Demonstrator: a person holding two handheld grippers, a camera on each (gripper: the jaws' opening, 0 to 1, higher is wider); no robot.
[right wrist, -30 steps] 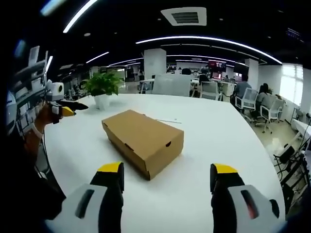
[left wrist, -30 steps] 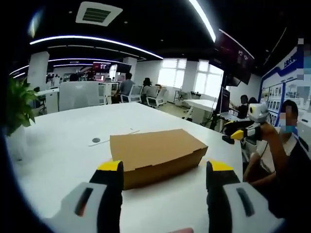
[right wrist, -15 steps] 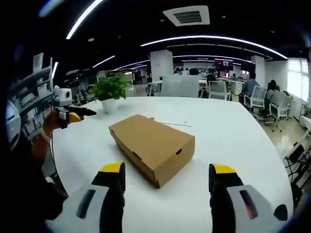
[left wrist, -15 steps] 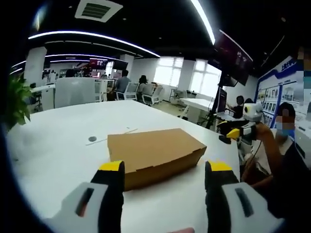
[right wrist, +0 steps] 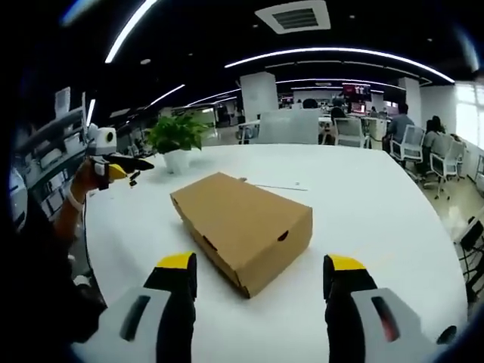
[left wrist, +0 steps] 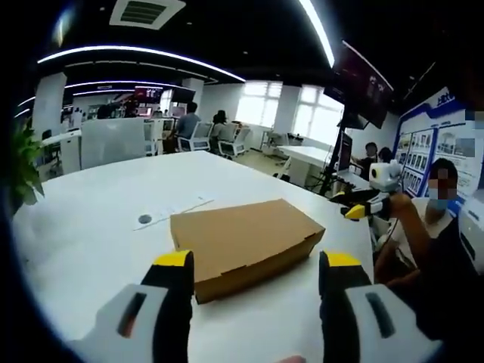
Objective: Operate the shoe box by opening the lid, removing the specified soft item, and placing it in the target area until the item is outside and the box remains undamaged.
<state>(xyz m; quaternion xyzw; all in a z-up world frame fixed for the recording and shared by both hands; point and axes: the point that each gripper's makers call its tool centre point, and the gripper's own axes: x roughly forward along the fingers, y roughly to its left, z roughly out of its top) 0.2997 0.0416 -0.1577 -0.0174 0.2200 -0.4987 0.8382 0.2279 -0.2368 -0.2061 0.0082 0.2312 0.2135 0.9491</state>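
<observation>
Mid-table, shoe box [left wrist: 246, 240] (lid closed)

Shoe box [right wrist: 243, 227] contents hidden

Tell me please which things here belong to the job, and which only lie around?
For the job:
cardboard shoe box, lid closed
left gripper, open
right gripper, open

Just lying about:
potted plant
thin stick
small round disc
</observation>
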